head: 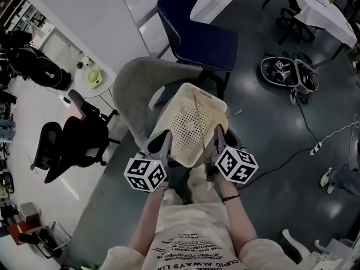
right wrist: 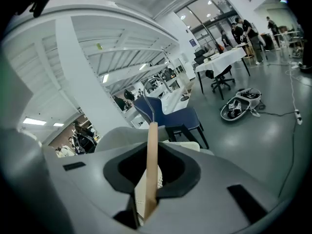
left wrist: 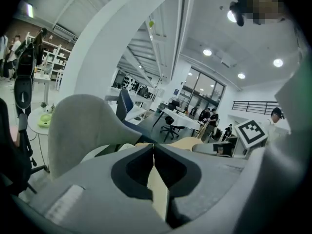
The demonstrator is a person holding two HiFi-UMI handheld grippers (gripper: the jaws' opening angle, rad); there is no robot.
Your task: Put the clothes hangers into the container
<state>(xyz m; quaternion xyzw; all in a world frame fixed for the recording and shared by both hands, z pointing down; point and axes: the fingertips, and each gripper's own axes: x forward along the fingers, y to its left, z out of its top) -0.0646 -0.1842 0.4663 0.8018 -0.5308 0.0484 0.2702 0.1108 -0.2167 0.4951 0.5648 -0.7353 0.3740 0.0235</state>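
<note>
1. floor [head: 270, 128]: grey and glossy, under everything.
2. grey chair [head: 140, 83]: right below the person, its back toward the upper left of the head view.
3. blue chair [head: 197, 35]: just beyond the grey chair.
4. black chair [head: 73, 142]: off to the left, apart from the others.
5. basket [head: 191, 128]: cream with a perforated wall, over the grey chair's seat, between the two grippers.
6. left gripper [head: 160, 142]: at the basket's left edge. its own view shows the jaws closed together on a thin cream strip, the basket's rim.
7. right gripper [head: 218, 136]: at the basket's right edge. its jaws are nearly closed and clamp the hanger.
8. hanger [right wrist: 151, 150]: wooden, seen edge-on, standing upright between the right jaws. the basket's perforated wall shows just beside its lower end, in the same gap.
9. hook [right wrist: 148, 99]: thin metal, rising from the hanger's top and curving left, with the blue chair behind it.
</note>
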